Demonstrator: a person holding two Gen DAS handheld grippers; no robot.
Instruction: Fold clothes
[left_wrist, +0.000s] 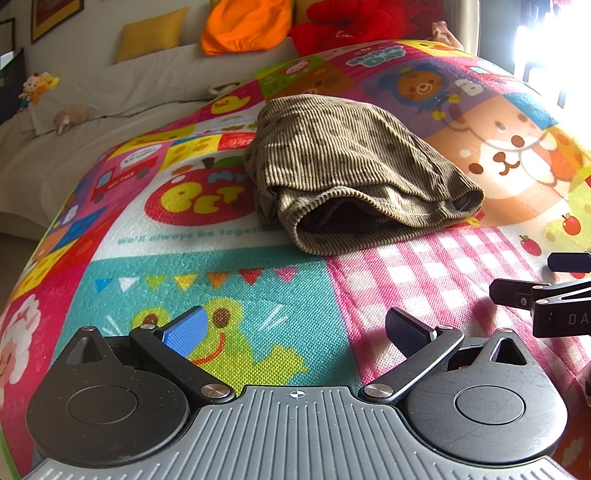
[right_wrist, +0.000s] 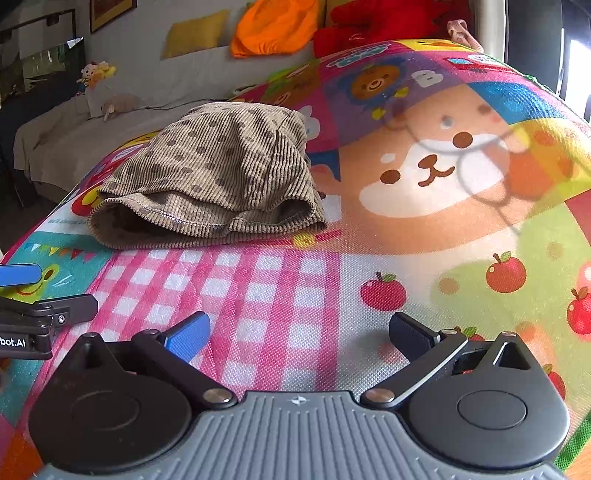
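A brown spotted corduroy garment (left_wrist: 343, 162) lies folded in a compact bundle on the colourful play mat (left_wrist: 236, 295); its hem openings face me. The right wrist view shows the same garment (right_wrist: 218, 170) at the upper left. My left gripper (left_wrist: 295, 328) hovers open over the mat's frog picture, short of the garment, with nothing between its fingers. My right gripper (right_wrist: 299, 334) stands open over the pink checked patch of the mat (right_wrist: 406, 221), also empty. Each gripper shows at the edge of the other's view: the right one (left_wrist: 546, 295) and the left one (right_wrist: 40, 299).
Behind the mat stands a sofa (left_wrist: 92, 122) under a pale cover, with a yellow cushion (left_wrist: 151, 33), an orange cloth (left_wrist: 247, 26), a red plush item (left_wrist: 354, 22) and small soft toys (left_wrist: 37, 86). A bright window (left_wrist: 546, 44) glares at the right.
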